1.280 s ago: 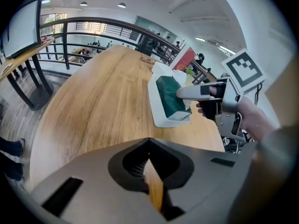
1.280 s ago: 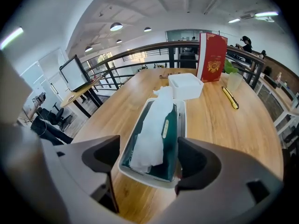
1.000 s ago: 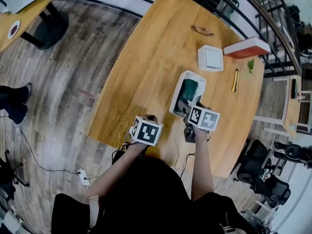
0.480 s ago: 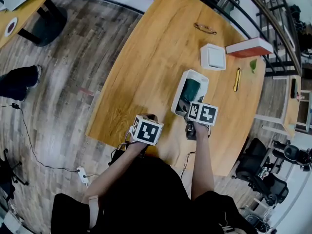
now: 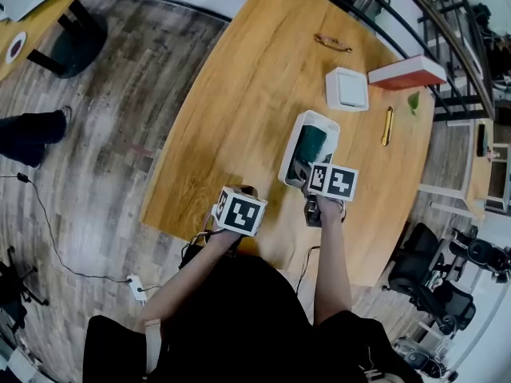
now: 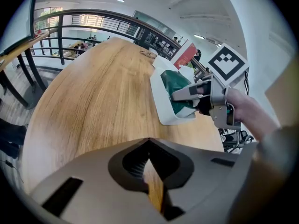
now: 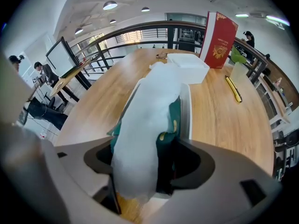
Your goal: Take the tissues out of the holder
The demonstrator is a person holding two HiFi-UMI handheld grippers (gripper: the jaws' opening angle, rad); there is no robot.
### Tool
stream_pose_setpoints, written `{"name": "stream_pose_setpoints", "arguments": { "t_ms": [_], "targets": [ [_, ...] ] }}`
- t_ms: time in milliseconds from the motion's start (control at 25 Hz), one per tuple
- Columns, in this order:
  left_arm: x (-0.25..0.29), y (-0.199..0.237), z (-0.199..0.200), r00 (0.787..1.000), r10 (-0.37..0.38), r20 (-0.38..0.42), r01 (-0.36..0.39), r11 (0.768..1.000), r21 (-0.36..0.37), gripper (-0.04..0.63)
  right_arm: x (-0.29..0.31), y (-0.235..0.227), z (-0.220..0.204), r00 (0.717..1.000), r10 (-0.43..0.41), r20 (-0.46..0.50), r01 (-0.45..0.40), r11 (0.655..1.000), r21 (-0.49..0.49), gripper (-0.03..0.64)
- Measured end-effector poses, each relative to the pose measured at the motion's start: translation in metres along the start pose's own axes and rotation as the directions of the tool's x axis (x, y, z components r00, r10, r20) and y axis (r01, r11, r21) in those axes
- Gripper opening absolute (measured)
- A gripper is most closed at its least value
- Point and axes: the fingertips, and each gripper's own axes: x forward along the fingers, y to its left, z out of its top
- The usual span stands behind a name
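A white holder (image 5: 286,163) lies on the wooden table with a green tissue pack (image 5: 311,144) in it. White tissue (image 7: 145,120) sticks out of the pack toward the right gripper's camera. My right gripper (image 5: 303,171) reaches steeply down into the holder's near end. Its jaws have just been closing, and the pack fills the gap between them, touching both sides. In the left gripper view the right gripper (image 6: 181,96) sits on the green pack (image 6: 174,87). My left gripper (image 5: 243,195) hovers shut and holds nothing, left of the holder near the table's front edge.
Beyond the holder lie a white square box (image 5: 346,89), a red book (image 5: 406,74), a yellow pen (image 5: 386,128) and a small brown object (image 5: 330,43). The table edge (image 5: 172,166) runs along the left. Office chairs (image 5: 435,286) stand at the right.
The right gripper has tipped a little steeper over the holder's near end and stays in place. The left gripper has not moved.
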Motion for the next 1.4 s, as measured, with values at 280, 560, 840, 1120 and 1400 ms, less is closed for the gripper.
{"name": "stream_pose_setpoints", "arguments": {
  "t_ms": [280,560,840,1120,1400],
  "targets": [
    [0.001,-0.001,0.0,1.0,0.009,0.005,-0.009,1.0,0.006,0.0,-0.006,-0.001,0.003,1.0,0.004,0.031,-0.004,1.0,-0.009,0.284],
    [-0.001,-0.002,-0.001,1.0,0.016,0.004,-0.016,1.0,0.012,-0.002,-0.018,-0.004,0.0,0.999,0.007,0.05,-0.007,1.0,0.008,0.272],
    [0.0,-0.009,0.001,1.0,0.011,0.001,-0.011,0.999,0.031,0.0,-0.05,-0.008,0.013,0.992,0.013,0.122,-0.016,1.0,0.021,0.272],
    [0.001,-0.018,0.0,1.0,0.006,-0.001,-0.006,0.998,0.055,0.0,-0.083,-0.011,0.027,0.981,0.024,0.192,-0.031,0.999,0.029,0.272],
    [0.005,-0.028,0.0,1.0,0.008,-0.008,-0.007,0.996,0.091,0.0,-0.105,-0.027,0.018,0.978,-0.003,0.209,-0.009,0.998,0.056,0.272]
  ]
}}
